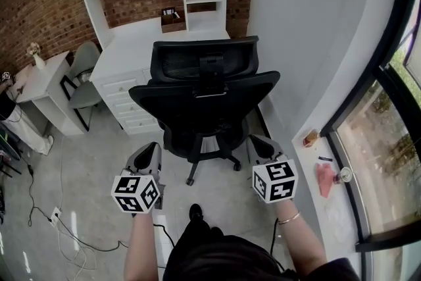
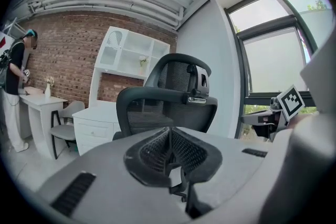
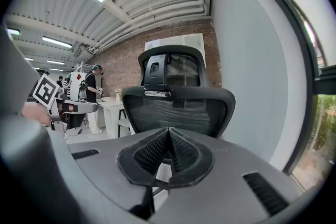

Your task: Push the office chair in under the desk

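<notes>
Black mesh pads [image 2: 149,153] meet on both sides with nothing between them. My left claw [image 1: 148,153] and right claw [image 1: 260,145] are closed, I'd judge to serve as blunt pushers. Just ahead of both, untouched, the office chair [image 1: 204,97] shows me its back. Beyond it waits the white desk [image 1: 135,43], and the seat is not yet tucked under.

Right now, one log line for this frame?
phase: pre-push | chair: before desk, not tucked in | left gripper: shut, empty | right gripper: shut, empty | contact: none seen
</notes>
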Demonstrator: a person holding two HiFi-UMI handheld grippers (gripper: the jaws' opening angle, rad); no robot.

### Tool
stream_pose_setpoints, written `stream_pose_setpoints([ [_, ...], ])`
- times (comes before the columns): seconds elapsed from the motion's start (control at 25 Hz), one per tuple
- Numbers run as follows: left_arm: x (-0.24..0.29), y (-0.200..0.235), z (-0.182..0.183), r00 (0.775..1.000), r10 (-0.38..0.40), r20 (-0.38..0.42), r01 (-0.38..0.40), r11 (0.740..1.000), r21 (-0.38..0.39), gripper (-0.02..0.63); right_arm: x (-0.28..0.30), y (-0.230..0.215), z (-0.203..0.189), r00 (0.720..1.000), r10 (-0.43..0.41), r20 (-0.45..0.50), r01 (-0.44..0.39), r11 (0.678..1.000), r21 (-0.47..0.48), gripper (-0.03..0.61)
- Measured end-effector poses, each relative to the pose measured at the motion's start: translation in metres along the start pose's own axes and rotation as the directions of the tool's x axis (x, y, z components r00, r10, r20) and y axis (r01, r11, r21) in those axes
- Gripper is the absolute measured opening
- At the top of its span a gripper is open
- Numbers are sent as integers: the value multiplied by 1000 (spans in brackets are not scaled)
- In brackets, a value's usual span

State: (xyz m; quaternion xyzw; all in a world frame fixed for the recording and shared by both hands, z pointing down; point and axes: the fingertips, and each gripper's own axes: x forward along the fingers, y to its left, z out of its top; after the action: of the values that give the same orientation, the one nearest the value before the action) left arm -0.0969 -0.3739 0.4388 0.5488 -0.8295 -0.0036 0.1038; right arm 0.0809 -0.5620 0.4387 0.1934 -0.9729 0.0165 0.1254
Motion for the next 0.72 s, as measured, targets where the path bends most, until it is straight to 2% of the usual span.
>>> stream_pose_setpoints([
  [0.12,-9,-16,-5,1000,-11,3,11,1000,-22,14,-10,12,-11,1000,23,-4,-23,999,22,5],
  [0.52,-27,-59,-31,999,-36,-30,36,999,-18,9,-40,37,-39,998,57,-18,-56,996,67,5],
  [0.72,-27,-73,-35,998,-50,-41,49,999,-9,9,-49,41,-42,998,51,-24,-50,998,36,3],
])
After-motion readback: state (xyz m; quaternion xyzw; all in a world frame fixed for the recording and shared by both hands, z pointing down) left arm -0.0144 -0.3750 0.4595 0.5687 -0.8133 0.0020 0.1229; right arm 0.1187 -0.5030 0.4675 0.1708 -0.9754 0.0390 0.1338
